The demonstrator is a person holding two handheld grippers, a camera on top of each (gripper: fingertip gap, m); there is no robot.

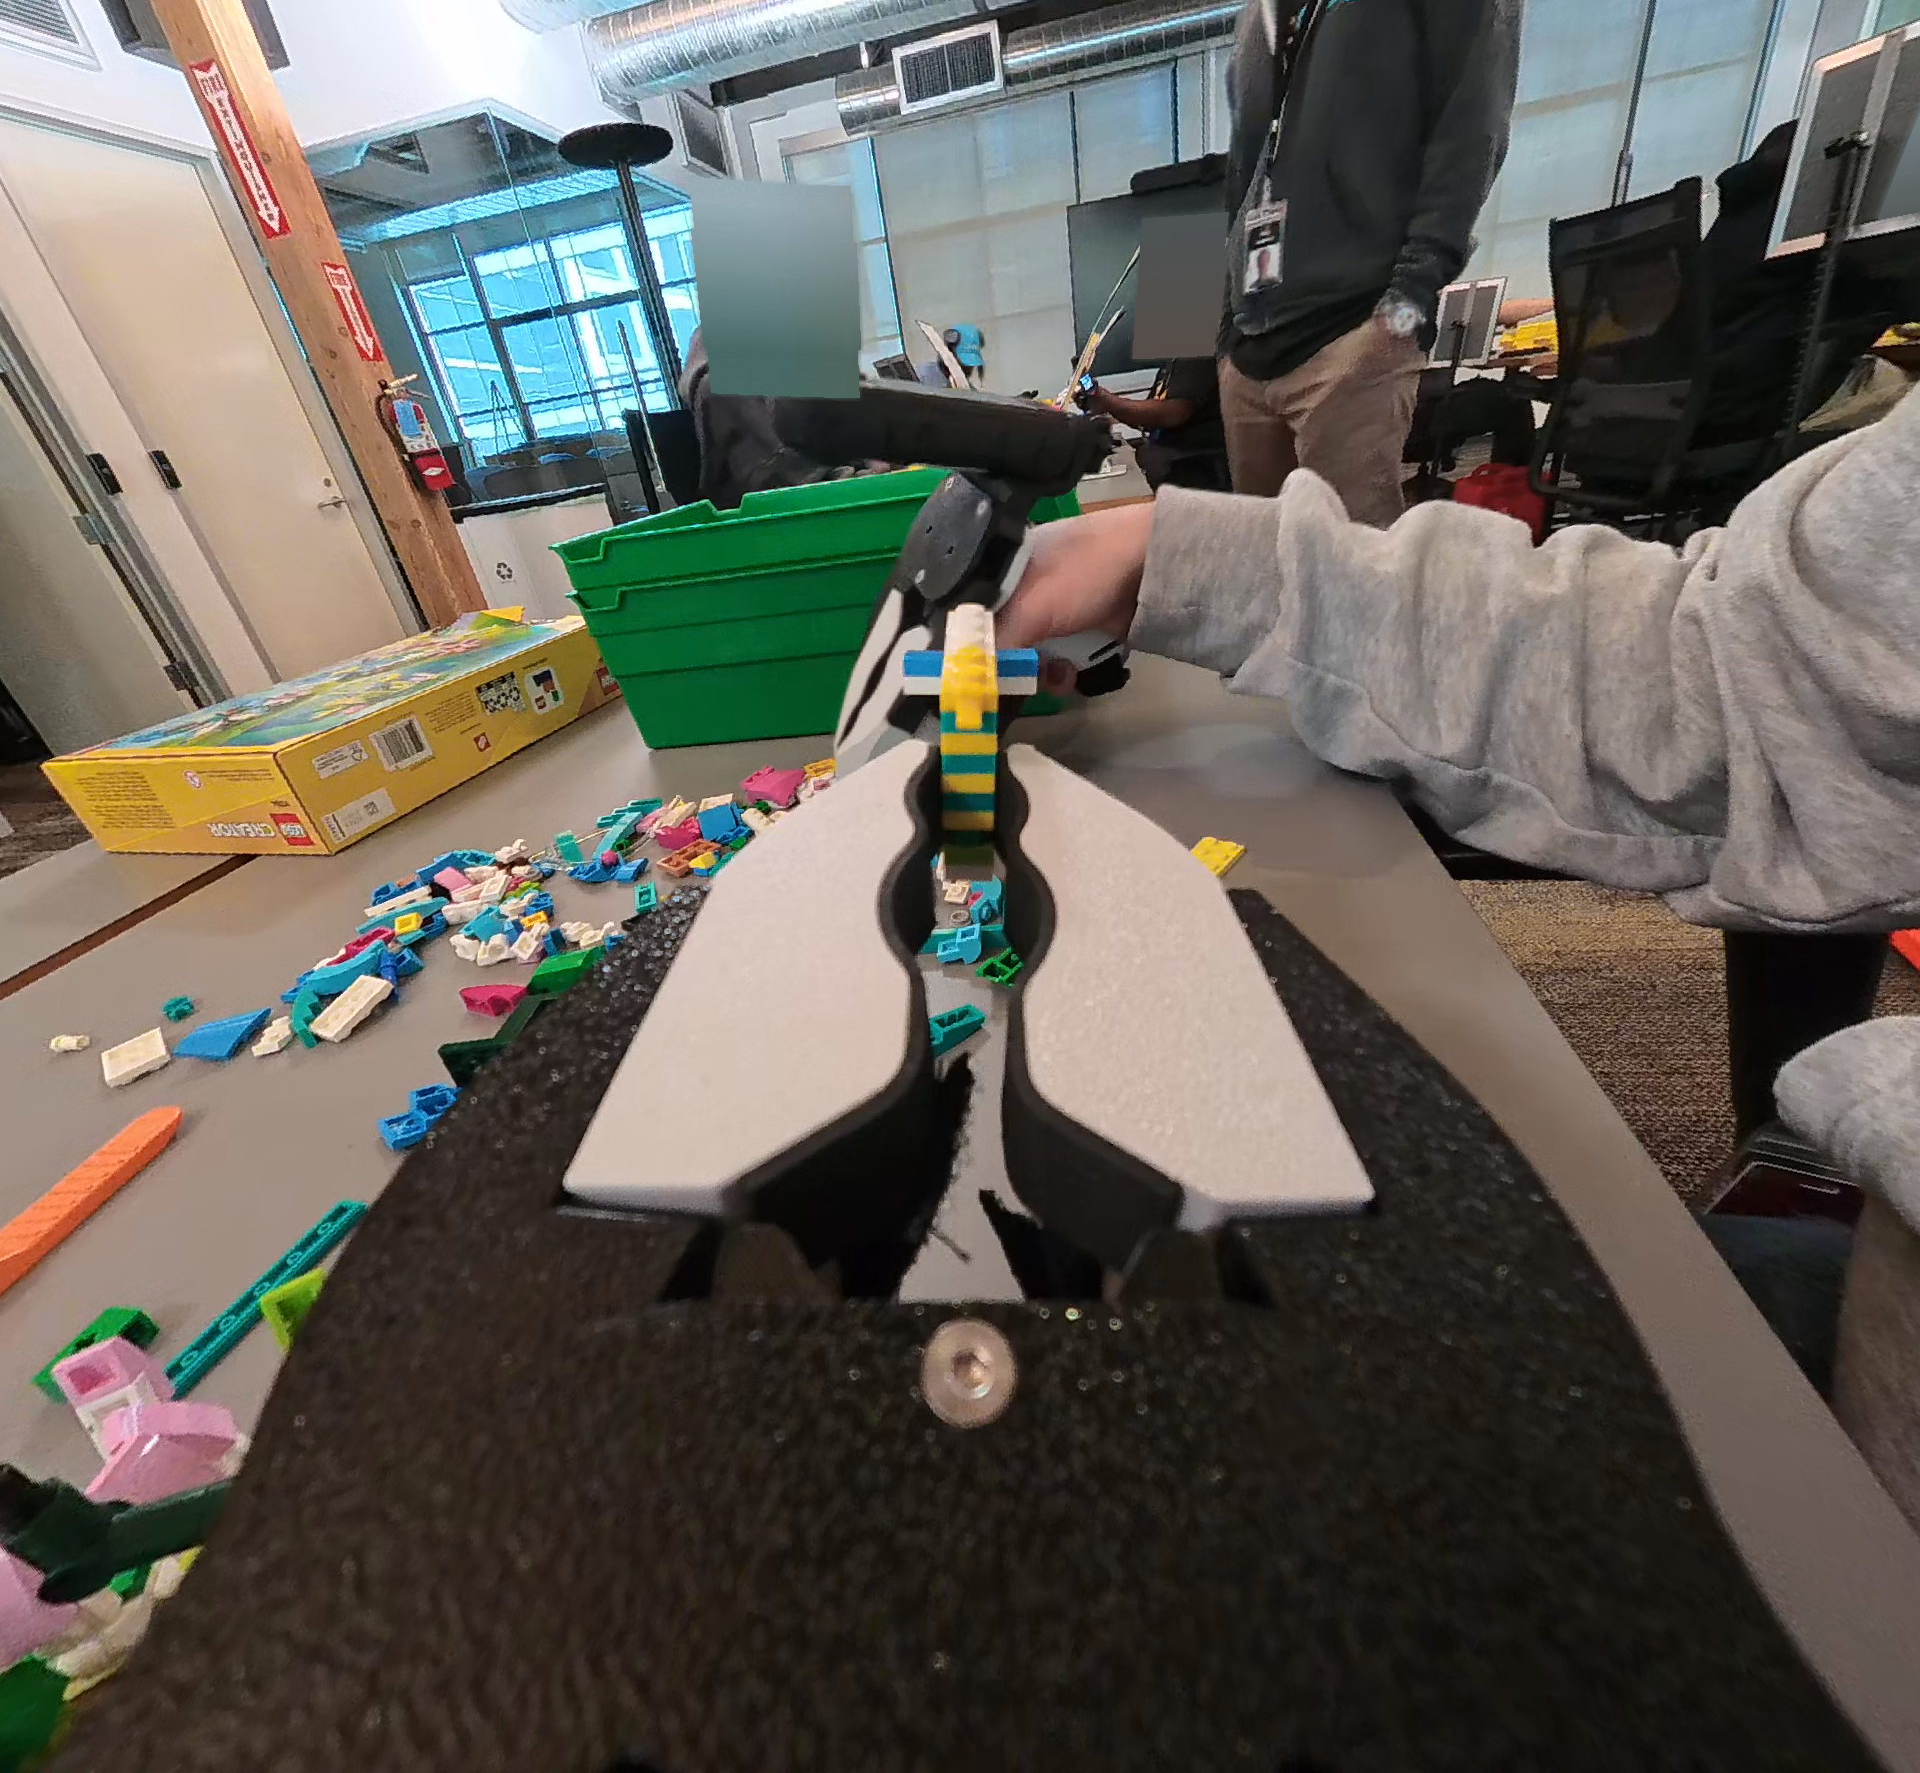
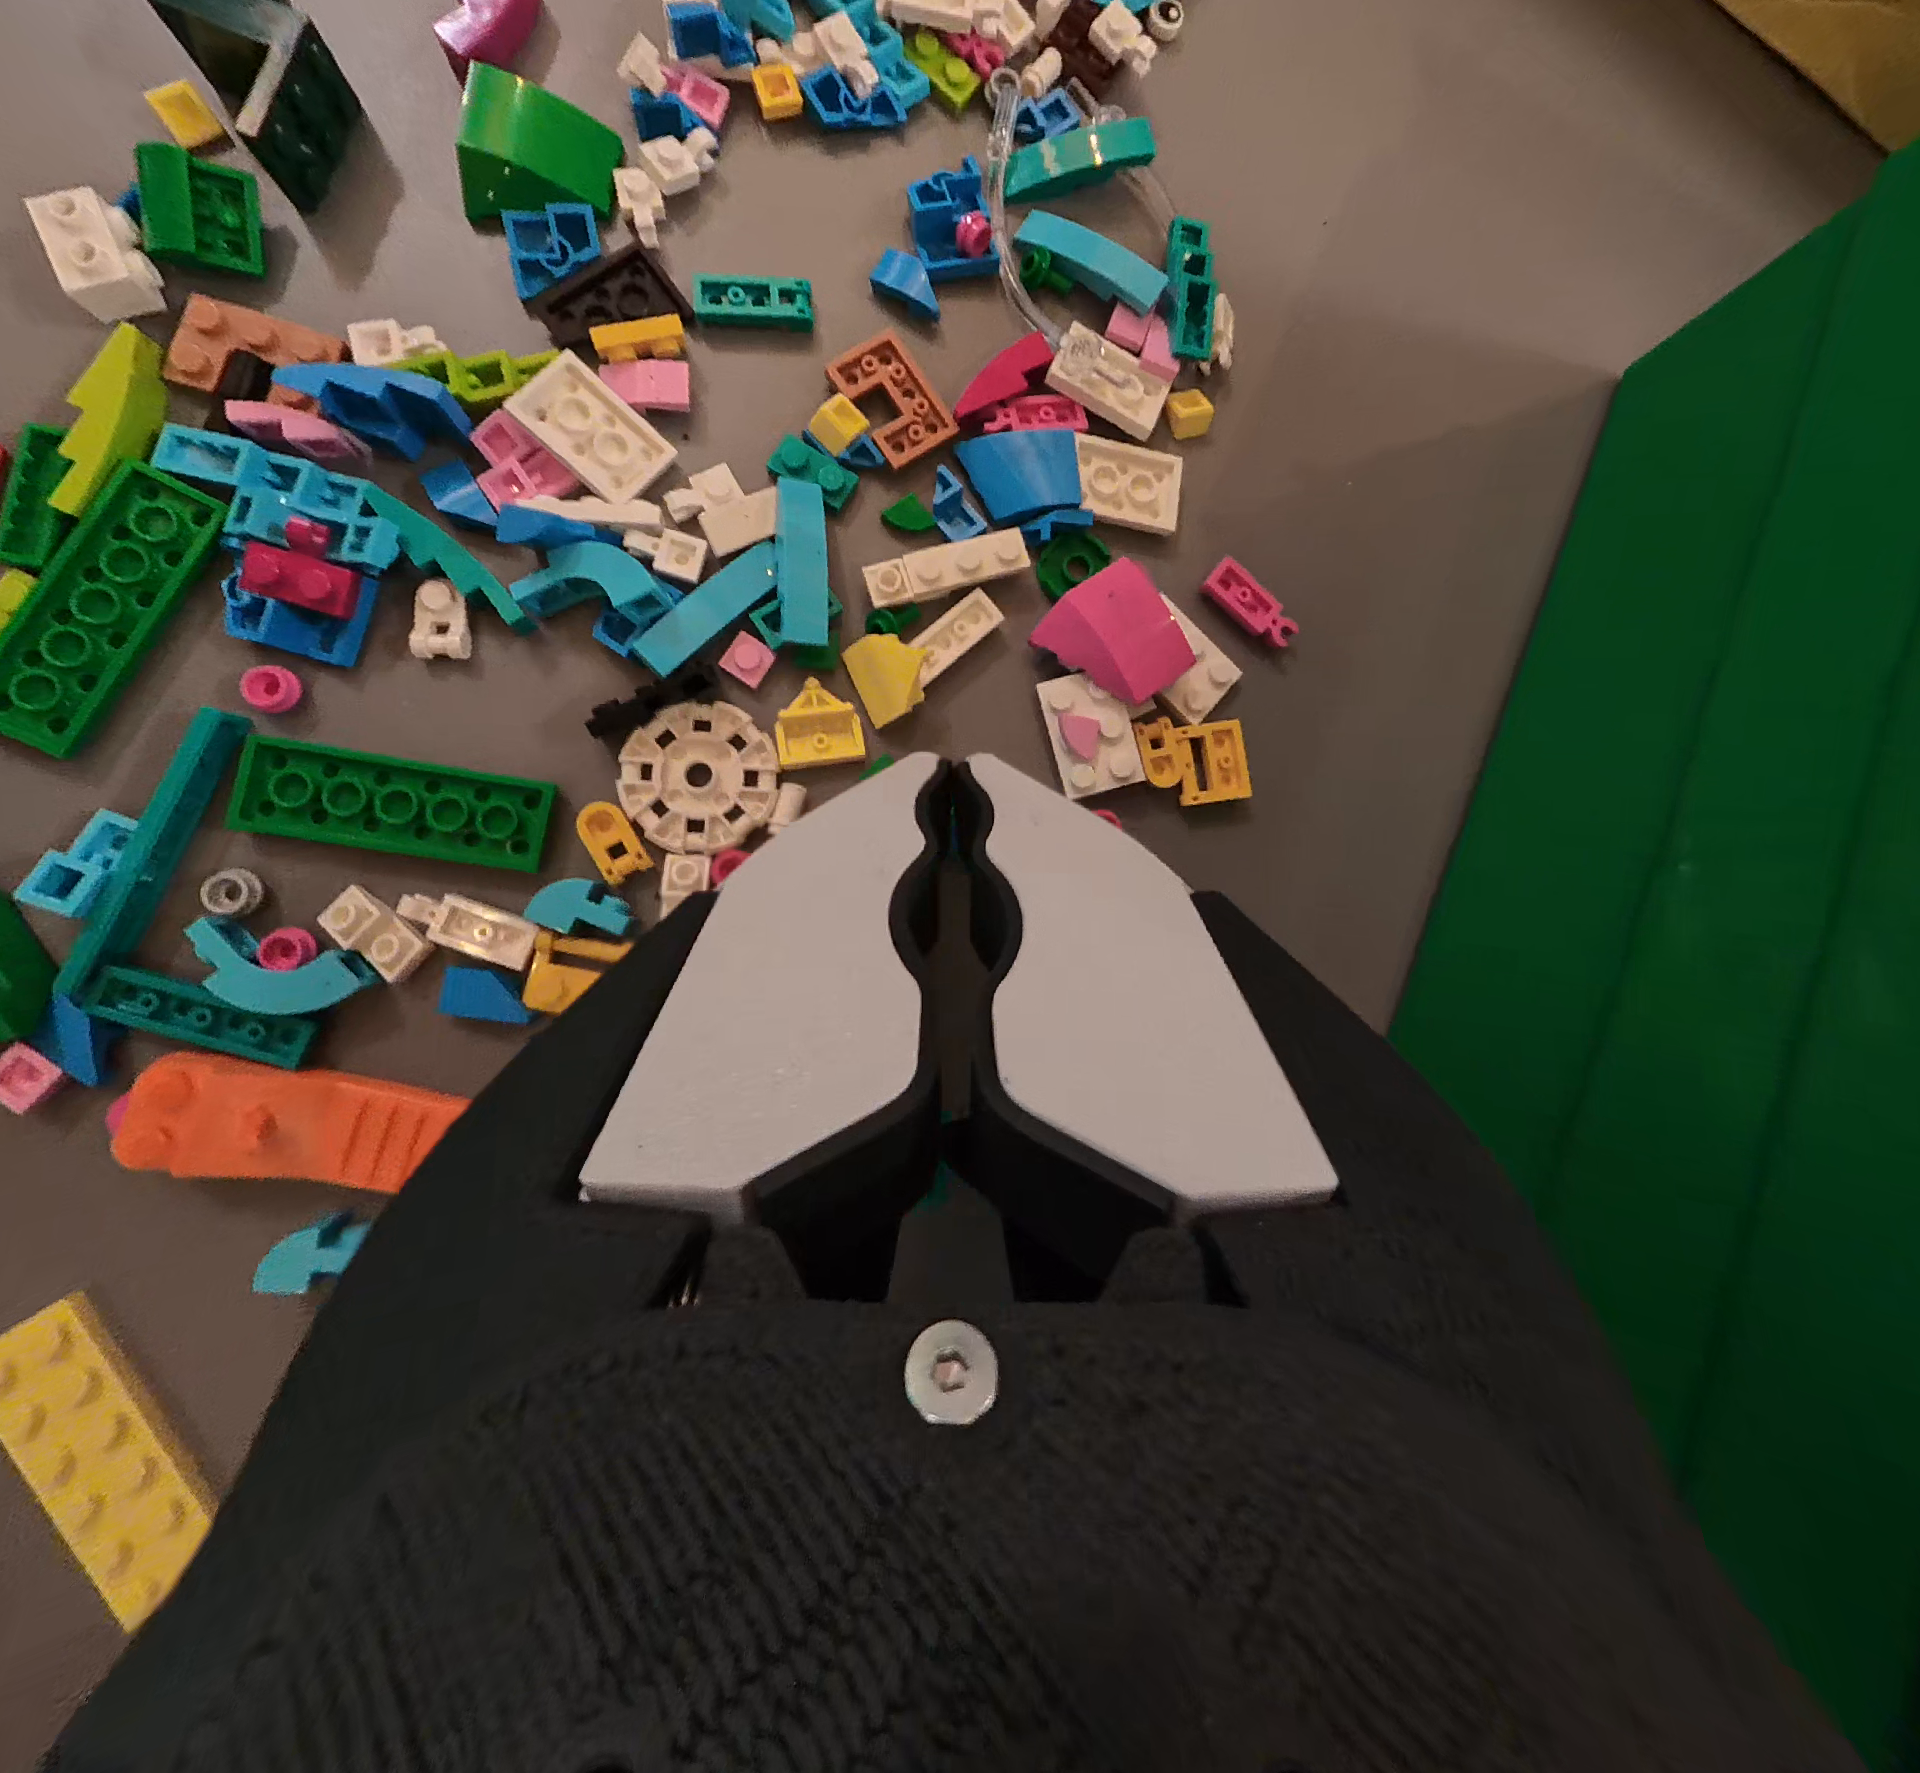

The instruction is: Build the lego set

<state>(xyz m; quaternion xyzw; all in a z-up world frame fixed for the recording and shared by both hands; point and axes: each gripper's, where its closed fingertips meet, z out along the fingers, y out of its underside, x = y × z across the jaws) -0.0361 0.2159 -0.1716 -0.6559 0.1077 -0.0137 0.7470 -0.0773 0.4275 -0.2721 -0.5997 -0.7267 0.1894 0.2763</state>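
L gripper [image 1: 968, 788] is pinching a striped brick stack [image 1: 968, 767], yellow and teal layers w/ a blue-white crosspiece and a white piece on top. Jaws are pressing on its lower part from both sides; stack is standing upright, raised above the grey desk [image 1: 1299, 809].

R gripper [image 2: 951, 773] is hovering over the loose-brick pile [image 2: 727, 476], jaws pressed together at the tips. Cannot tell if anything is caught between them. Nearest pcs: white spoked wheel piece [image 2: 698, 776] just left of the tips, small yellow piece [image 2: 821, 726] just ahead, white plate w/ pink tile [image 2: 1091, 736] to the right. In the left wrist view the R gripper is sitting right behind the stack, gripped by a hand [image 1: 1081, 580] in a grey sleeve.

Writing/labels: yellow toy box [image 1: 332, 747] is lying flat at desk's far left, carrying a brand logo, barcode and stickers. Red signs w/ white lettering are running down the wood post [image 1: 239, 134]. Person standing behind is wearing a lanyard badge [image 1: 1262, 248].

Also on desk: stacked green bins [image 1: 727, 622] beyond the stack, orange brick separator [image 2: 281, 1126] near the R gripper body.
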